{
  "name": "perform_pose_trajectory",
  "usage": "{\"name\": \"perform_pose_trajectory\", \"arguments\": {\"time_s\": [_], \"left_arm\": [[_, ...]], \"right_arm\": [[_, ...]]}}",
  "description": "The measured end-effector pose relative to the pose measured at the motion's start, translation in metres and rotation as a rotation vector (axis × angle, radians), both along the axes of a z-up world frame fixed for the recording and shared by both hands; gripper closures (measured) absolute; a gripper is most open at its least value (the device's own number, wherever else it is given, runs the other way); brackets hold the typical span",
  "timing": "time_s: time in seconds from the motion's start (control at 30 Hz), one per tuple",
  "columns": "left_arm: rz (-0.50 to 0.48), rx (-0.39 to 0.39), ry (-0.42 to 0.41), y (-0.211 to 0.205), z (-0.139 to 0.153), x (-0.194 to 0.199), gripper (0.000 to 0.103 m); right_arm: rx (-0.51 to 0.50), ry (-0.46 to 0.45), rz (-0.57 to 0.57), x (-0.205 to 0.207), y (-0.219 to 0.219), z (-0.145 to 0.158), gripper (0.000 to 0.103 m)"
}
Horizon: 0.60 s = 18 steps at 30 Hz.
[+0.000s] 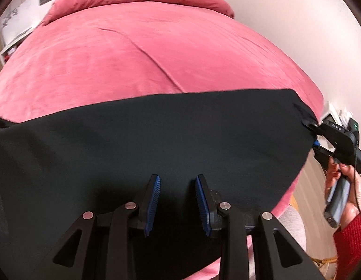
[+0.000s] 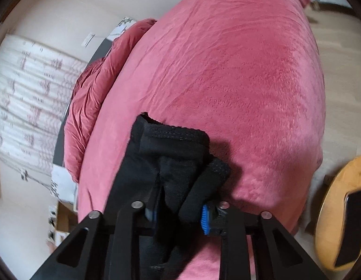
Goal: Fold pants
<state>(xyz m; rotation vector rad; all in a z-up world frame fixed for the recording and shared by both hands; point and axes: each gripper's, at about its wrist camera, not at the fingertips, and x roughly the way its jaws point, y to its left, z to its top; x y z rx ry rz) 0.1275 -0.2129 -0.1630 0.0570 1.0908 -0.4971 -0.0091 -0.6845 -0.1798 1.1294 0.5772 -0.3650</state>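
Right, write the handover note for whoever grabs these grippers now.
Left gripper: open, empty, hovering just above the pants.
Right gripper: shut on a bunched hem or corner of the pants, at the fabric's right end; it also shows at the right edge of the left view.
Pants: dark, spread across the near edge of the pink bed, right corner lifted.
Done: pants laid out; how many folds are in cannot be told.
Left: probably grip the near edge with the left gripper, then carry the fold over and flatten it.
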Motion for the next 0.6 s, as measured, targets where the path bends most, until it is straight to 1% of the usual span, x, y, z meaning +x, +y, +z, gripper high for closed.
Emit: {"name": "perform_pose_trajectory", "arguments": {"time_s": [0.1, 0.13, 0.17, 0.27, 0.37, 0.4, 0.5, 0.6], "left_arm": [[0.038, 0.006, -0.006, 0.026, 0.002, 0.0, 0.071], [0.059, 0.006, -0.006, 0.041, 0.002, -0.001, 0.071], [0.073, 0.005, -0.005, 0.039, -0.004, 0.004, 0.071], [0.122, -0.015, 0.003, 0.066, -0.007, 0.006, 0.071], [0.147, -0.043, 0.015, 0.086, -0.009, 0.005, 0.071], [0.148, -0.051, 0.013, 0.09, -0.009, 0.004, 0.071], [0.141, -0.061, 0.006, 0.086, -0.014, 0.009, 0.071], [0.151, -0.075, 0.003, 0.098, -0.011, 0.004, 0.071]], "right_arm": [[0.036, -0.029, -0.026, -0.001, -0.001, 0.008, 0.082], [0.031, -0.034, -0.026, 0.0, 0.0, 0.014, 0.082], [0.023, -0.041, -0.022, 0.001, 0.002, 0.019, 0.082], [-0.004, -0.069, -0.011, 0.002, 0.011, 0.04, 0.082], [-0.031, -0.093, -0.002, 0.005, 0.024, 0.061, 0.083], [-0.049, -0.099, 0.003, 0.007, 0.03, 0.07, 0.083], [-0.105, -0.108, 0.022, 0.009, 0.046, 0.089, 0.083], [-0.145, -0.123, 0.037, 0.009, 0.063, 0.106, 0.083]]}}
